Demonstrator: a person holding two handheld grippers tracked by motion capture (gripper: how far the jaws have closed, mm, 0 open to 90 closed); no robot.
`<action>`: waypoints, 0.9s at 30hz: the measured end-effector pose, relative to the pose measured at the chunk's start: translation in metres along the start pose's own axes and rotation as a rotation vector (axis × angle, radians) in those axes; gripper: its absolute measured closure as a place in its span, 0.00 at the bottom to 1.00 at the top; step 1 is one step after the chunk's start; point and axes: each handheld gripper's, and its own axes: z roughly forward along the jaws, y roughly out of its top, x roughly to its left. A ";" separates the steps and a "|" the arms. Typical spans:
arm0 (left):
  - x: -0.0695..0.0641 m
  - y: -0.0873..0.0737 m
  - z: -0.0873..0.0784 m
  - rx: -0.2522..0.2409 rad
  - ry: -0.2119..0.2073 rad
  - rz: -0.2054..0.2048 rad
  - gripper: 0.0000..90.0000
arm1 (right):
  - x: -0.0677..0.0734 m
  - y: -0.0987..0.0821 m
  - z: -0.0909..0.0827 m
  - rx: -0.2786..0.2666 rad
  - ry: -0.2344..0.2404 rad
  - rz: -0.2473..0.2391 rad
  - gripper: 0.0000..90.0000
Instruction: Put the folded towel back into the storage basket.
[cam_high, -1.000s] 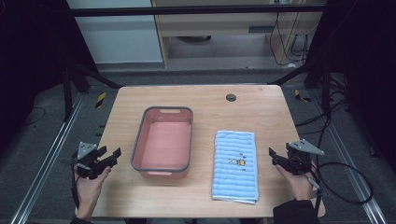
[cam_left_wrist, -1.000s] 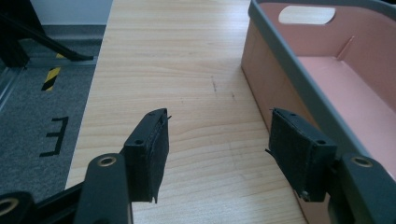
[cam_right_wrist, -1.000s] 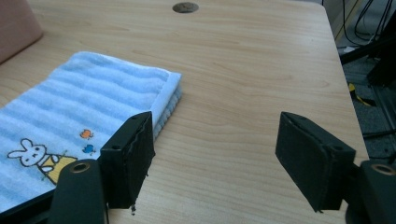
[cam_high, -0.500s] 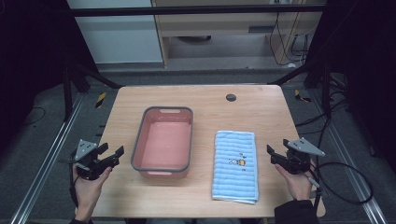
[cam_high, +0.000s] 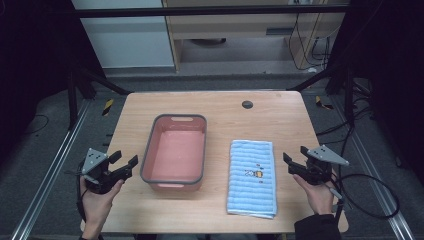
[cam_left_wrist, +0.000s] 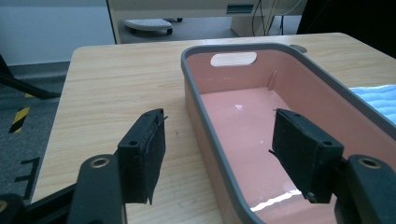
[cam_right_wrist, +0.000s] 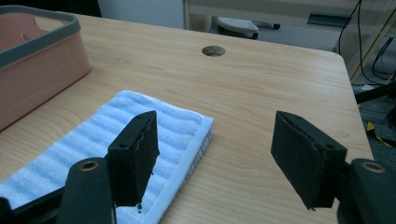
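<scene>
A pink bin (cam_high: 175, 150) with a grey rim stands empty at the table's middle. To its right lies a folded light-blue towel (cam_high: 252, 177) with a small printed figure. My left gripper (cam_high: 125, 159) hovers open just left of the bin, apart from it; in the left gripper view (cam_left_wrist: 219, 126) the bin's near wall (cam_left_wrist: 205, 135) lies ahead between the wide jaws, which have just been closing a touch, with nothing held. My right gripper (cam_high: 295, 155) is open right of the towel (cam_right_wrist: 116, 144); its jaws (cam_right_wrist: 215, 126) have just been closing slightly on nothing.
The wooden table (cam_high: 225, 115) has a round cable hole (cam_high: 247, 104) at the back right. Cables trail off the right side by the right hand. Dark frame rails run along both sides of the table.
The left gripper has lifted a little and edged toward the bin. The right gripper has hardly moved. Bin and towel lie as before.
</scene>
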 end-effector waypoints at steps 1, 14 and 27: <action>-0.002 0.001 0.000 -0.003 -0.005 0.002 0.39 | 0.000 0.001 0.000 -0.001 -0.001 -0.002 0.36; -0.029 0.009 -0.001 -0.023 -0.058 0.030 0.41 | 0.003 0.013 -0.004 -0.034 0.013 0.006 0.35; -0.055 0.015 0.001 -0.042 -0.104 0.063 0.42 | 0.011 0.027 0.000 -0.022 0.042 0.008 0.35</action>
